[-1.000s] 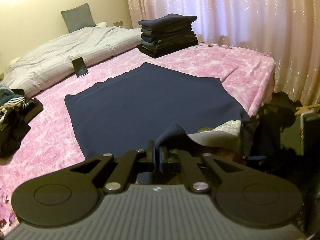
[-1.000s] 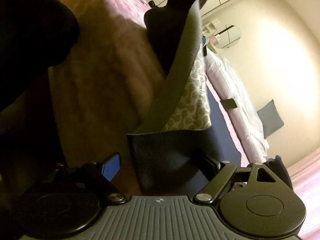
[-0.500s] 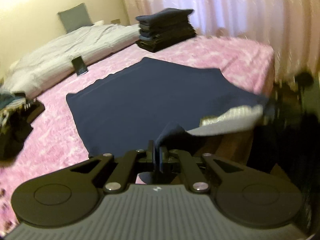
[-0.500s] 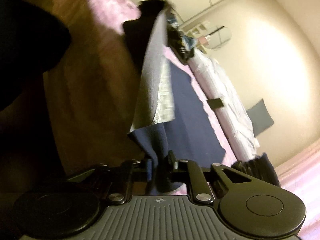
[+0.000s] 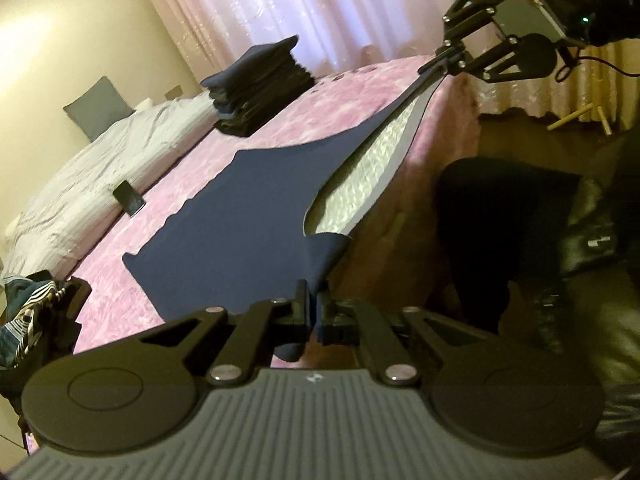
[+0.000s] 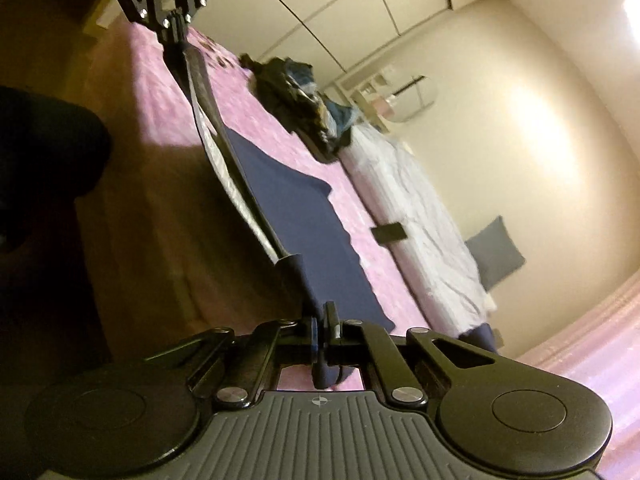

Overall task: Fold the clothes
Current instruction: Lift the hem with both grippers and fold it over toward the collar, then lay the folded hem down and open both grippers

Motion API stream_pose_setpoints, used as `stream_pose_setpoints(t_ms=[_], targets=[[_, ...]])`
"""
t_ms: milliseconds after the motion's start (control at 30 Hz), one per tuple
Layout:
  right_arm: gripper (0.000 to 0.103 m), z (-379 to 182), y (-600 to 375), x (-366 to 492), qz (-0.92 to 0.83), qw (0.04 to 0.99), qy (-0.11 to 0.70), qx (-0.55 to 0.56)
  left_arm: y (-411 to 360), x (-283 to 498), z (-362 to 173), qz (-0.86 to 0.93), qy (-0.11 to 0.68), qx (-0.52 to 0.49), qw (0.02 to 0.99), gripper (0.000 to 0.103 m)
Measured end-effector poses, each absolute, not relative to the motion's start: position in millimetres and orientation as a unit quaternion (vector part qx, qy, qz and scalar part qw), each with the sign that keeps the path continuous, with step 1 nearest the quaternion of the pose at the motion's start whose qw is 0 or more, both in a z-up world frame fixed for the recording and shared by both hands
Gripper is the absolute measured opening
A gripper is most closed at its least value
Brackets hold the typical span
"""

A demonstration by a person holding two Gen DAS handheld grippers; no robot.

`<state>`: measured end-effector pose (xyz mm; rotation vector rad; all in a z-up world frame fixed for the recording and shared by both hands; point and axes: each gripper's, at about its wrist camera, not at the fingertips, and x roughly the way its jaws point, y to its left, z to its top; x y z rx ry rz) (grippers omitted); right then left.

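A navy garment (image 5: 248,216) lies spread on the pink bed cover, its near hem lifted so the pale patterned lining (image 5: 372,168) shows. My left gripper (image 5: 314,300) is shut on one corner of that hem at the bed's near edge. My right gripper (image 5: 442,62), seen far off in the left wrist view, is shut on the other corner. The hem is stretched taut between the two. In the right wrist view my right gripper (image 6: 322,316) pinches the navy garment (image 6: 304,216), and the left gripper (image 6: 174,26) shows at the top holding the far end.
A stack of folded dark clothes (image 5: 260,88) sits at the bed's far side near the curtain. A dark phone (image 5: 129,198) lies by the white duvet (image 5: 80,184). A heap of unfolded clothes (image 5: 28,316) lies at the left. A person's dark-clothed legs (image 5: 520,248) stand at the right.
My right gripper closed on the hanging hem corner and rose to bed height. My left gripper moved sideways and rolled. The drooping hem is now pulled straight between them.
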<state>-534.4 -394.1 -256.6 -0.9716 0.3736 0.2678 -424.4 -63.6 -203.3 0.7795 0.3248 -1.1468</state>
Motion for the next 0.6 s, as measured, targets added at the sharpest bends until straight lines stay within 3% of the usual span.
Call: stream_pose_setpoints(t_ms=[300,600], targets=[[0.0,-207.3,-387.4,-607.6,0.161,0.856,0.225,-0.436,-35.6,-479.3,-150.2,-0.599,0.147,0.32,0.719,0.001],[0.0,-180.1,-383.3,-604.4,0.126,0.854,0.222,-0.454,-47.9,-439.2,-114.7,-0.589,0.122,0.31,0.736,0.001]])
